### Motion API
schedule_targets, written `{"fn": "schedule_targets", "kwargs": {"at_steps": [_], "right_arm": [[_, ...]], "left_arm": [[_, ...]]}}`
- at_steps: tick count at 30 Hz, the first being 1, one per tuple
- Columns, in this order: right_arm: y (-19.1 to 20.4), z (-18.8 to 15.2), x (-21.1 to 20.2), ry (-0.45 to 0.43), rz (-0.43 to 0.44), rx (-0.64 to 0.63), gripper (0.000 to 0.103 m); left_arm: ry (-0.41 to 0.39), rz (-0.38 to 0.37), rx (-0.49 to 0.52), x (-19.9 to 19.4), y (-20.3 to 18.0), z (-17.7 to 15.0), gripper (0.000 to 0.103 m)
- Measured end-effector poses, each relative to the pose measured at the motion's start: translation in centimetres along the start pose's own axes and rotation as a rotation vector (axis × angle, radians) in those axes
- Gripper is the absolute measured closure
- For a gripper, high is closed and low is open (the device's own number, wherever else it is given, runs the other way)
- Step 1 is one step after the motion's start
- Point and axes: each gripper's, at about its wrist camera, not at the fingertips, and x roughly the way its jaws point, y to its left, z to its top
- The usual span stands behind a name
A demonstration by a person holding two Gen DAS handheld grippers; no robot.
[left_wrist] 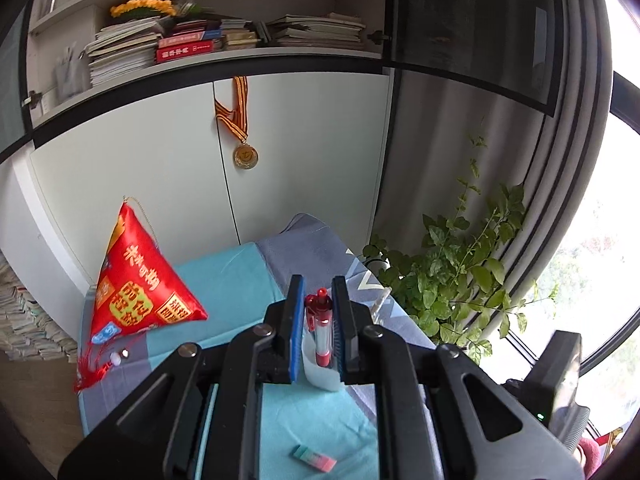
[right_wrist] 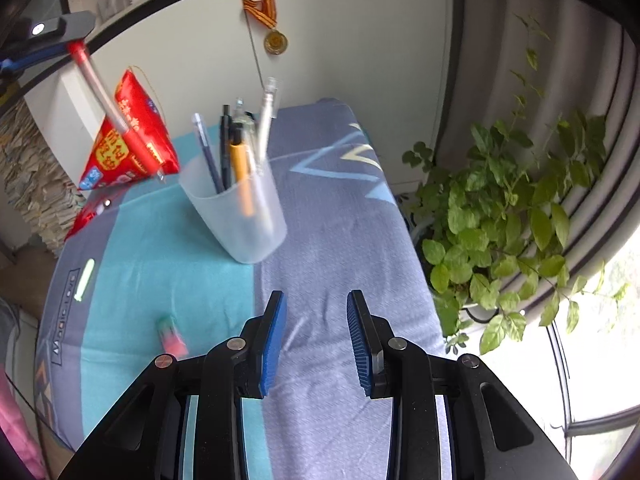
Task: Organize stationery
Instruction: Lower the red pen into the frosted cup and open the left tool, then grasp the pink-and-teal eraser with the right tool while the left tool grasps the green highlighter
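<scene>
**penfan:** So going left to right with the pen cup point(right_wrist: 236, 216) as the anchor: up and to its left, the left claw point(left_wrist: 318, 320) is clamped on a red-capped pen point(left_wrist: 322, 330), held in the air above the table point(right_wrist: 340, 240). In the right wrist view that pen hangs down at a slant in front of the red pyramid pouch point(right_wrist: 128, 140). Left of the cup and nearer the camera, a pale green cap-like stick point(right_wrist: 85, 278) and a pink-and-green eraser point(right_wrist: 172, 336) lie flat on the teal cloth. The right claw point(right_wrist: 316, 340) sits in front of the cup, jaws partly apart, nothing between them.

**deskrat:** How's that pen gonna behave?

**penfan:** I'd guess light and stiff, with a smooth clear plastic barrel, so kinda slippery. It's pinched up near the cap end, which leaves the tip free to drop in. The cup's frosted, thin-walled, rounded, and already holds several pens, so it could tip if bumped. The eraser looks like a soft little block, best grabbed across its narrow sides. The cloth is soft and wrinkled.
</scene>
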Motion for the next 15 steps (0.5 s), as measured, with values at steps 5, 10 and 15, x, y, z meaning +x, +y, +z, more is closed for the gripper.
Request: {"fn": "schedule_targets", "kwargs": {"at_steps": [5,10,15], "right_arm": [[-1.5,-0.5,-0.3,0.001,-0.008,0.029,0.072],[-2.2,-0.4,0.0,0.003,-0.004,0.047,0.072],[-1.7,-0.5,0.6,0.020,0.009,0.028,0.072]], "left_arm": [[0.025,0.034,0.029,2.4,-0.7,-0.4,0.092],[0.076,0.066,0.053,4.9,-1.0,-1.4,0.092],[0.130,0.080,0.070,6.6,-0.9,-2.8,0.091]]}}
